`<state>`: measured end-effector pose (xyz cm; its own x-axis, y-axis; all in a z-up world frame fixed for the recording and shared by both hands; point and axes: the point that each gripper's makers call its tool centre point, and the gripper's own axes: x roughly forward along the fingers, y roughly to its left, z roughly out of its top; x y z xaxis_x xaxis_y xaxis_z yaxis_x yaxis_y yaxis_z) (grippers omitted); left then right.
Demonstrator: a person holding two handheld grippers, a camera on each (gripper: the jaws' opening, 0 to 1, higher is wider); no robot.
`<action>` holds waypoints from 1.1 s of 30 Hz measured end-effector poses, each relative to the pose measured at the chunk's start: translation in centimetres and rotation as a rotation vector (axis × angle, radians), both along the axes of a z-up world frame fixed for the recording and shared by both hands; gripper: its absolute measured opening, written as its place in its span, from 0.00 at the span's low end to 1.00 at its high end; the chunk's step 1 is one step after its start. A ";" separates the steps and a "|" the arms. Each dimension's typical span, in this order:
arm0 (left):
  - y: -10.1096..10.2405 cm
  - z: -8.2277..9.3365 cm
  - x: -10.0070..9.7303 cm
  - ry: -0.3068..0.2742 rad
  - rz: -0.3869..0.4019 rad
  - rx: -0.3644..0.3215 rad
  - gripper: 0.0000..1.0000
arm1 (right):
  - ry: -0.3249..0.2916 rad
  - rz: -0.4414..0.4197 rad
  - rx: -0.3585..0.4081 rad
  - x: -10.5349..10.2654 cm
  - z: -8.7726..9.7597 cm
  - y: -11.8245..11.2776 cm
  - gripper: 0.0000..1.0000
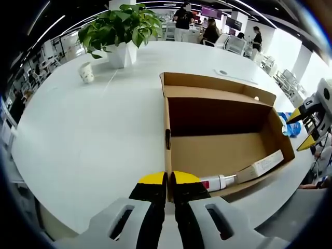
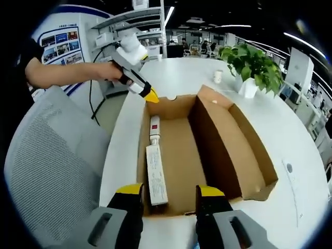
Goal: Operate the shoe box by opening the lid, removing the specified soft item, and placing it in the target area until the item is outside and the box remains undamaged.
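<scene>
Your left claw (image 1: 169,182) pinches the shoe box (image 1: 223,150) wall; right claw (image 2: 169,194) hangs released at its rim. Tube (image 2: 154,128) lies inside along the box's wall: light, squashy, probably slippery, so grip mid-body.

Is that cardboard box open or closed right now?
Open. The cardboard box has its lid flap folded back, and a tube and a slim carton lie exposed inside.

The left tongs (image 1: 169,181) are hiding the tube's (image 1: 220,182) left end; the slim carton's (image 2: 156,174) print is reading too small.
</scene>
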<state>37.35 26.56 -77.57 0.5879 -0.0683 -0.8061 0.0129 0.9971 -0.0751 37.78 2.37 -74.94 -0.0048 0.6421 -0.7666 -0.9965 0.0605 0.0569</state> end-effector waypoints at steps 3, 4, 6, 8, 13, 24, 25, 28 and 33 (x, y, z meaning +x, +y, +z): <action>0.0 0.0 0.0 0.001 0.000 0.001 0.01 | -0.003 0.035 -0.018 -0.3 -0.8 0.4 0.37; 0.0 0.0 0.0 0.001 0.000 0.000 0.01 | -0.004 0.041 -0.028 -0.3 -1.1 0.4 0.37; -0.1 0.1 0.0 0.001 0.001 -0.001 0.01 | -0.004 0.062 -0.038 -0.4 -1.7 0.6 0.37; 0.0 0.0 0.0 0.001 0.001 -0.001 0.01 | 0.004 0.076 -0.050 -0.7 -2.2 0.8 0.37; 0.2 -0.1 0.2 0.003 0.001 -0.001 0.01 | 0.012 0.104 -0.079 -0.9 -3.7 1.4 0.35; 0.2 -0.1 0.2 0.000 0.003 -0.005 0.01 | 0.009 0.145 -0.120 -1.0 -5.8 2.2 0.26; 0.2 0.0 0.2 0.001 0.003 -0.005 0.01 | 0.007 0.152 -0.123 -1.2 -5.9 2.2 0.24; 0.2 0.0 0.2 0.001 0.003 -0.005 0.01 | 0.001 0.163 -0.126 -1.4 -5.9 2.4 0.20; 0.3 0.0 0.3 0.002 0.004 -0.005 0.01 | -0.006 0.171 -0.125 -1.5 -5.9 2.5 0.17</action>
<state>37.60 26.86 -77.62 0.5866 -0.0700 -0.8069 0.0089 0.9968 -0.0800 36.28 4.87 -80.80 -0.1010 0.5324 -0.8404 -0.9932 -0.1034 0.0539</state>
